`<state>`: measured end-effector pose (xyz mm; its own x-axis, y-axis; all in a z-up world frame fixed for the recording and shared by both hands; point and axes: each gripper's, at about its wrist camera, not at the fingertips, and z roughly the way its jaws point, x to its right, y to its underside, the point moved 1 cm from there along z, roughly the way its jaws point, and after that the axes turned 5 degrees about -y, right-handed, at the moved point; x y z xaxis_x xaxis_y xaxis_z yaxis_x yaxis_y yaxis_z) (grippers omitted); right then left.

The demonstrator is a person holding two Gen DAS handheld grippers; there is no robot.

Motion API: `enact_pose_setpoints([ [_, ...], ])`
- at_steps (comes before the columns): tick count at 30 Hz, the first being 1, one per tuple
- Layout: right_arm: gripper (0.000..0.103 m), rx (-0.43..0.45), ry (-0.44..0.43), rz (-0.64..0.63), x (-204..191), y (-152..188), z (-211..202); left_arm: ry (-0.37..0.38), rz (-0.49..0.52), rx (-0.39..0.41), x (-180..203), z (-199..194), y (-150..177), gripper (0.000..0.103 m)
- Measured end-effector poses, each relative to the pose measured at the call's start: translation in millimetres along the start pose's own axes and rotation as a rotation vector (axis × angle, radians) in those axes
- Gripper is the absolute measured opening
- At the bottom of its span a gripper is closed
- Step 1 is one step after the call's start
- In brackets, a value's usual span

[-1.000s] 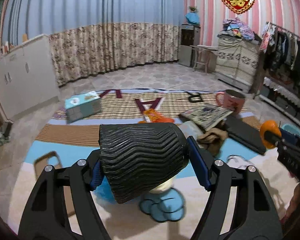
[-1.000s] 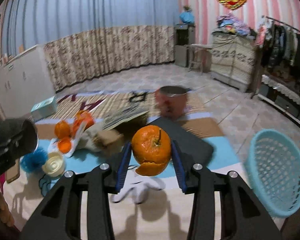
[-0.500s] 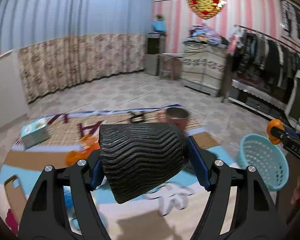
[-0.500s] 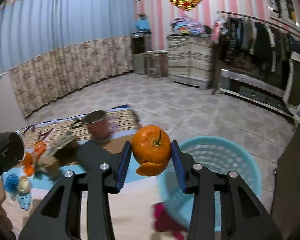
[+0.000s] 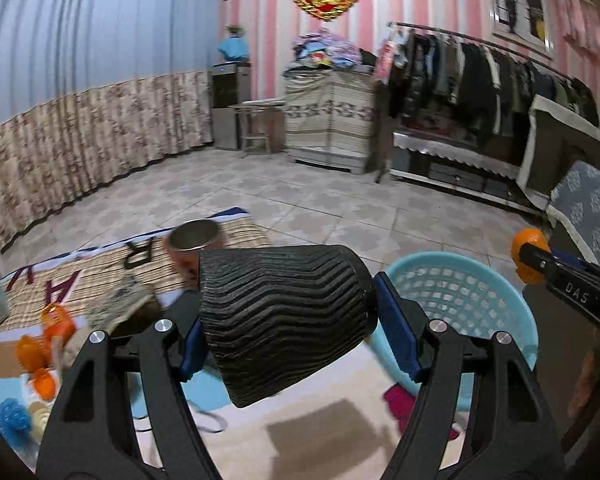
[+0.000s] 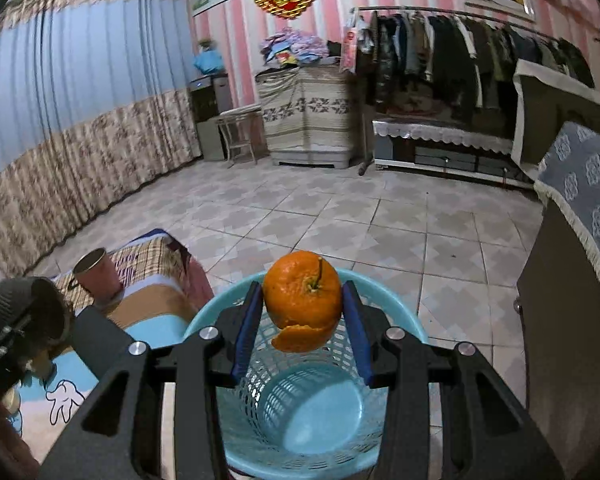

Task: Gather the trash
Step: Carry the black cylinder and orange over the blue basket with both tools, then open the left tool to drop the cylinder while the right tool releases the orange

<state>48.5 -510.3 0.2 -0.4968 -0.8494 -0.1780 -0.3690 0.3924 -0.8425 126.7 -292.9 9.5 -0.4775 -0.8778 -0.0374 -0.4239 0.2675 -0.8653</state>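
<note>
Pink striped walls, blue curtains and a tiled floor (image 6: pixel 320 216) surround you, with a patterned mat (image 5: pixel 100 272) underfoot. Your left gripper (image 5: pixel 288 320) clamps a black ribbed paper cup (image 5: pixel 284 316) lying sideways between its pads, above the mat and just left of the light-blue basket (image 5: pixel 468 292). Only this view shows the orange scraps (image 5: pixel 40 352) on the mat. Your right gripper (image 6: pixel 302 316) grasps a partly peeled orange peel (image 6: pixel 303 300) directly over the basket (image 6: pixel 300 412); only this view shows the basket's bare bottom. A pink mug (image 6: pixel 98 276) stands on the mat.
</note>
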Motion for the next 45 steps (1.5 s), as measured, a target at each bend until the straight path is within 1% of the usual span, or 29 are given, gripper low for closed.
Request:
enact_pose_setpoints([
  [5, 0.041, 0.002, 0.001, -0.005, 11, 4, 10, 0.049, 0.032, -0.023, 30, 19, 2, 0.071],
  [6, 0.041, -0.003, 0.005, -0.007, 5, 4, 7, 0.059, 0.038, -0.028, 37, 23, 3, 0.071],
  [8, 0.041, -0.018, 0.021, -0.004, 12, 5, 14, 0.079, 0.043, -0.035, 45, 28, 4, 0.071],
  [15, 0.041, -0.025, 0.029, 0.068, 38, 9, 22, 0.15, 0.052, -0.09, 74, 53, 11, 0.071],
  [18, 0.041, -0.033, 0.037, 0.094, 47, 12, 27, 0.153, 0.079, -0.111, 89, 66, 14, 0.071],
  [23, 0.041, -0.039, 0.045, 0.124, 60, 18, 31, 0.162, 0.088, -0.138, 100, 79, 18, 0.071],
  [29, 0.041, -0.044, 0.046, 0.136, 63, 20, 35, 0.169, 0.135, -0.121, 116, 84, 13, 0.071],
  [31, 0.041, -0.043, 0.046, 0.135, 63, 20, 35, 0.166, 0.137, -0.126, 117, 87, 11, 0.071],
  [33, 0.041, -0.042, 0.043, 0.134, 63, 22, 36, 0.163, 0.129, -0.128, 116, 88, 8, 0.074],
  [35, 0.041, -0.046, 0.042, 0.127, 58, 24, 39, 0.156, 0.111, -0.126, 110, 86, 6, 0.082],
  [36, 0.041, -0.048, 0.04, 0.124, 57, 25, 40, 0.152, 0.101, -0.123, 106, 85, 5, 0.084],
  [39, 0.041, -0.051, 0.036, 0.119, 56, 26, 41, 0.134, 0.079, -0.116, 96, 82, 3, 0.085],
  [45, 0.041, -0.077, 0.033, 0.085, 44, 32, 48, 0.064, 0.041, -0.111, 66, 76, 5, 0.087],
])
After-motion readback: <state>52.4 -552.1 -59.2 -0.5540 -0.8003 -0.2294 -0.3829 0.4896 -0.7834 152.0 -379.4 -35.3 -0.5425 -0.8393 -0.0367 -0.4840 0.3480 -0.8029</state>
